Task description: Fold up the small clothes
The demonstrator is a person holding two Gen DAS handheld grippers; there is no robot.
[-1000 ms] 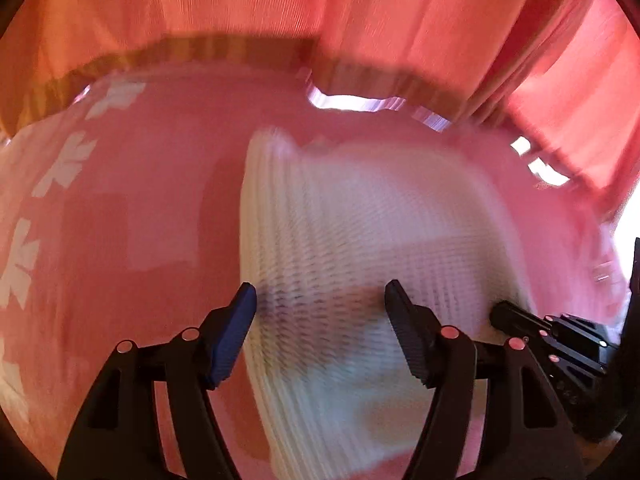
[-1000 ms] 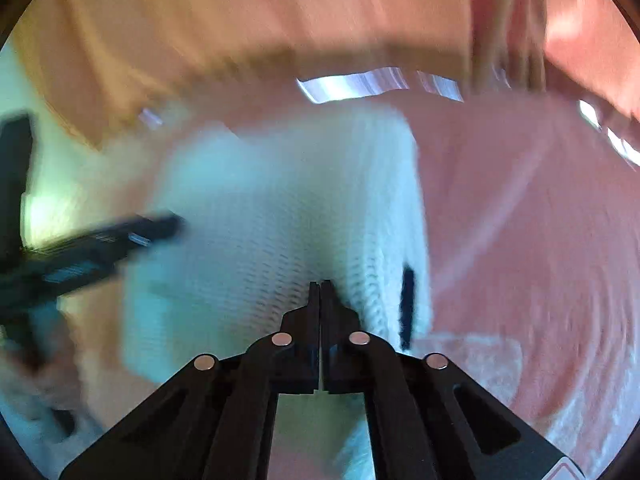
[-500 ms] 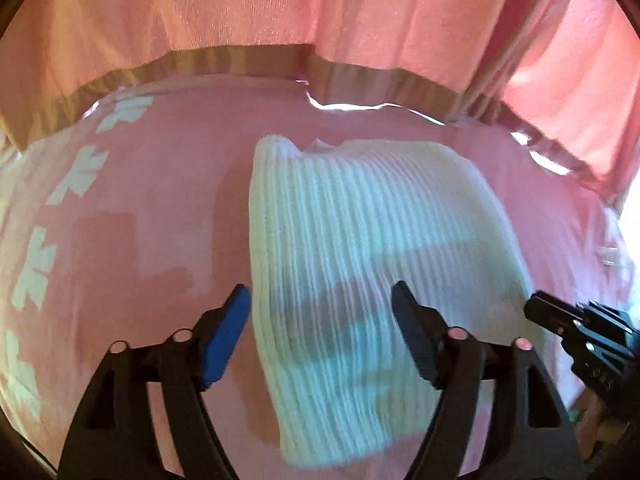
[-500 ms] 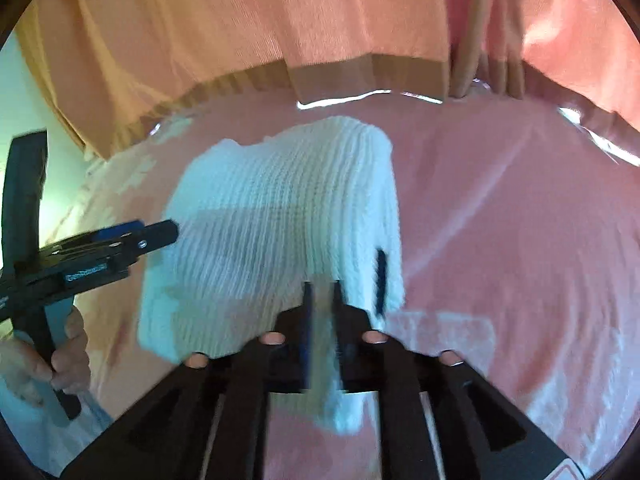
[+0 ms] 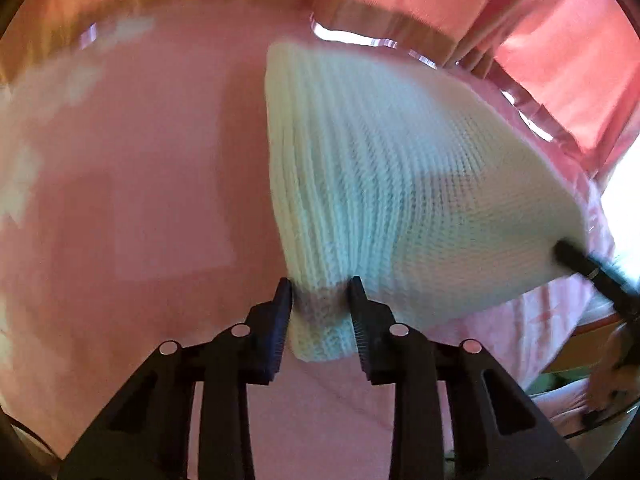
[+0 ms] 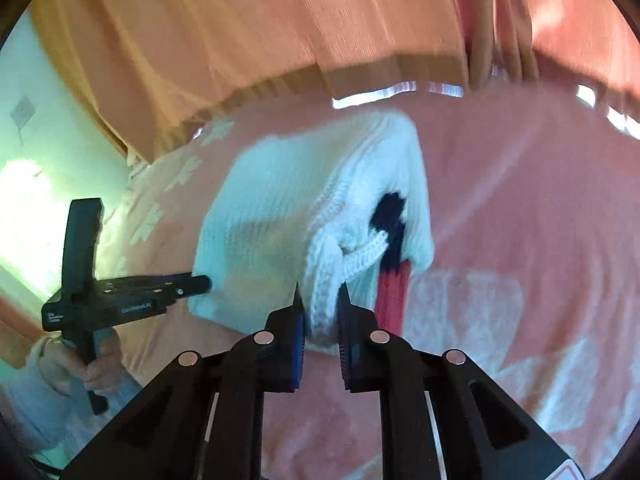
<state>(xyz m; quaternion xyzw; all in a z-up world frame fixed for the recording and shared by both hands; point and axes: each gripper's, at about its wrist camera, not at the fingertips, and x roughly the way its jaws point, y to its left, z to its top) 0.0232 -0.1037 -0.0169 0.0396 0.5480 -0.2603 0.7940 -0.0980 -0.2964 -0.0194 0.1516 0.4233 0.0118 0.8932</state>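
Observation:
A folded white ribbed knit garment (image 5: pixel 400 168) lies on a pink bedspread (image 5: pixel 132 184). My left gripper (image 5: pixel 320 300) is shut on its near left corner, the cloth bunched between the pads. My right gripper (image 6: pixel 320 308) is shut on the near right corner of the garment (image 6: pixel 288 208); a black and red strip (image 6: pixel 392 264) shows at that edge. The right gripper's tip also shows in the left wrist view (image 5: pixel 580 264), at the garment's right corner. The left gripper (image 6: pixel 192 284) shows in the right wrist view at the garment's left edge, held by a hand.
Pink curtains (image 5: pixel 500 8) hang behind the bed's far edge, with bright window light under their hem. The bedspread has white flower patterns (image 6: pixel 176 176) toward the left. A pale green wall (image 6: pixel 36 140) stands at the left.
Both grippers were open or off the cloth half a second ago. Both have closed on the garment's near corners, and the near edge is bunched and slightly raised.

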